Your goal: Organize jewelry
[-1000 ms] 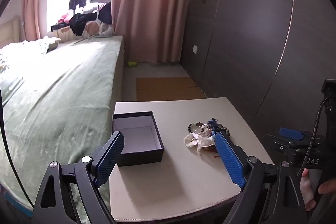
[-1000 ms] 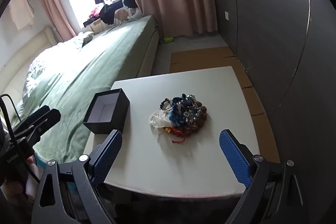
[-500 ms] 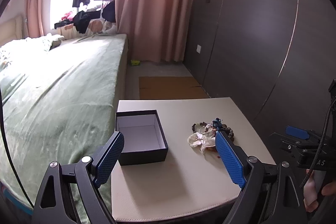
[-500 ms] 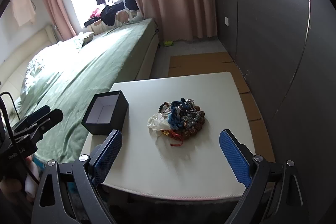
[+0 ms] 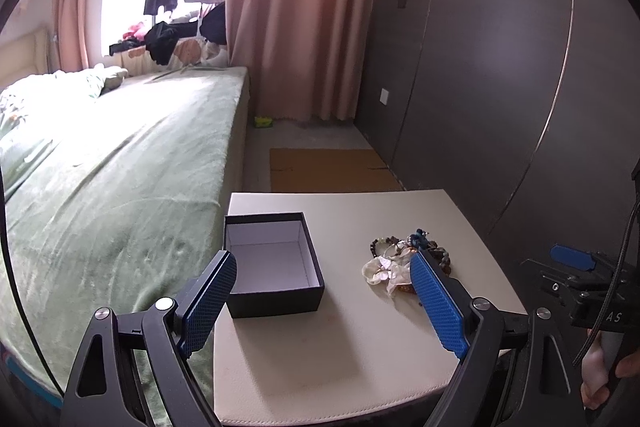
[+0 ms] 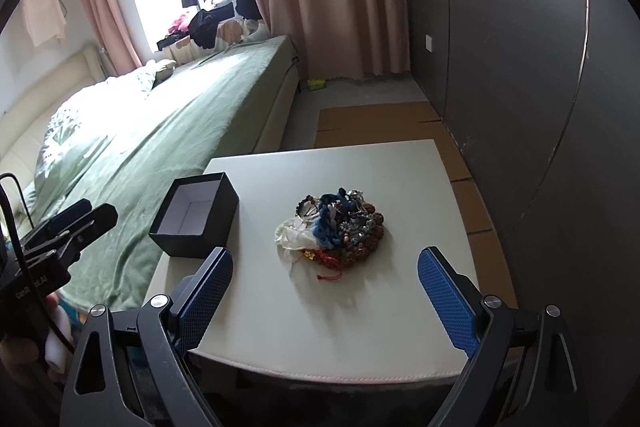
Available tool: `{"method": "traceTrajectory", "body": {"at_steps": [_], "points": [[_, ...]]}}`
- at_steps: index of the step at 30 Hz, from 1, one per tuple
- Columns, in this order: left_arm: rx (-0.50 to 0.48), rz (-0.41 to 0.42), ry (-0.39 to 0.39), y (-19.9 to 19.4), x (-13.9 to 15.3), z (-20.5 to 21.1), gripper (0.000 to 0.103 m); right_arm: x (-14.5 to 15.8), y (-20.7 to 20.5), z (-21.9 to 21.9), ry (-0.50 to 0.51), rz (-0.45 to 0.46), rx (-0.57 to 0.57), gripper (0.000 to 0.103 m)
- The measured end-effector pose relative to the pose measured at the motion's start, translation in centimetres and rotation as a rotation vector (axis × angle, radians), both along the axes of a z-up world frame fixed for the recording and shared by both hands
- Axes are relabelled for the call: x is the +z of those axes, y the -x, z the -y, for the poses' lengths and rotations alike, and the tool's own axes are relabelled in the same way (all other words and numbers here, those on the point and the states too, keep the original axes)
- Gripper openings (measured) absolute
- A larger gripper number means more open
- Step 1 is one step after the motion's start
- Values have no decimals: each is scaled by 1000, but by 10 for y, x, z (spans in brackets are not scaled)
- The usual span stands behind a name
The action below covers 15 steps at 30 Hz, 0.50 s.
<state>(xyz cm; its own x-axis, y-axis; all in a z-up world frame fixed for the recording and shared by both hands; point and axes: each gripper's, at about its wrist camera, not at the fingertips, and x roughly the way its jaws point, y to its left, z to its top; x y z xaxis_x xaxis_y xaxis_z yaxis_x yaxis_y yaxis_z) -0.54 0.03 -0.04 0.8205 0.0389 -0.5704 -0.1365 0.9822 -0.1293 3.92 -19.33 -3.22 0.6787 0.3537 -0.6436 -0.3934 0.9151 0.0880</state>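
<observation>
Both blue-padded tongs, left gripper (image 5: 322, 301) and right gripper (image 6: 325, 297), hang spread and empty; sorting hasn't begun, so next comes pinching one piece from the tangled bead-and-cord jewelry pile (image 6: 334, 229) for the open black cardboard box (image 6: 196, 215).

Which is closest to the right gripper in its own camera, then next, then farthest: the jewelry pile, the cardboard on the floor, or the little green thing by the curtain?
From the right gripper:
1. Jewelry pile, on the table straight ahead.
2. Cardboard, flat on the floor beyond the table's far edge.
3. Little green thing, on the floor at the foot of the curtain.
</observation>
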Motion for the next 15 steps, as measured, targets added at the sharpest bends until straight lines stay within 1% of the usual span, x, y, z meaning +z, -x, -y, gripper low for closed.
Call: {"method": "traceTrajectory", "body": {"at_steps": [9, 15], "points": [[-2, 0, 1, 0, 2, 3, 89, -1, -1, 1, 5, 1, -2, 94], [-11, -4, 1, 0, 1, 4, 89, -2, 0, 2, -11, -1, 0, 94]]}}
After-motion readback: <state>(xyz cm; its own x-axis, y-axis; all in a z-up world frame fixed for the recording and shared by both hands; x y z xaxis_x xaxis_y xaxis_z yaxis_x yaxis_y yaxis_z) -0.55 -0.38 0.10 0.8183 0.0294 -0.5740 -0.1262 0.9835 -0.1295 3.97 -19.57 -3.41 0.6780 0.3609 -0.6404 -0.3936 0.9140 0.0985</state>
